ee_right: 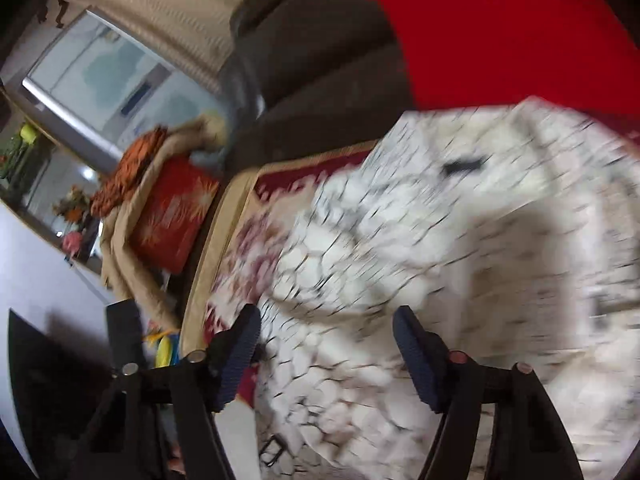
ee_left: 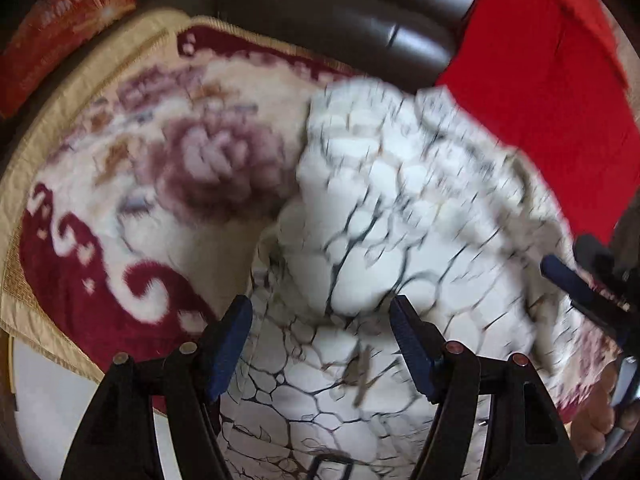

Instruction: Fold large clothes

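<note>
A: Looking along the left gripper (ee_left: 322, 344), what did you make of its 2 fingers?

B: They stood well apart, with nothing pinched between them. The white garment (ee_left: 400, 200) with the dark crackle print lay bunched in front of and below them, on the floral blanket (ee_left: 120, 184) that covered the seat.

A: And the right gripper (ee_right: 326, 350)?

B: Its fingers were spread too, and no cloth was caught in them. The garment (ee_right: 440, 232) filled most of that view as a rumpled heap, with 1 edge hanging off the blanket (ee_right: 248, 240) toward the pale floor. Both pictures were smeared, so I could not tell a sleeve from a hem.

A: Why both spread at once?

B: My judgement was that the folding was at an early stage. The cloth was heaped, not flat, so spread fingers suited reaching for an edge or corner to draw it out.

A: Anything crowding the work?

B: A red cloth (ee_left: 540, 80) lay on the dark sofa back (ee_left: 340, 20) just beyond the garment, touching or overlapping its far side. An orange-red cushion (ee_left: 60, 28) sat well apart at the blanket's far corner. In the left view the right gripper (ee_left: 576, 280) showed at the right edge, hanging over the garment's side.
</note>
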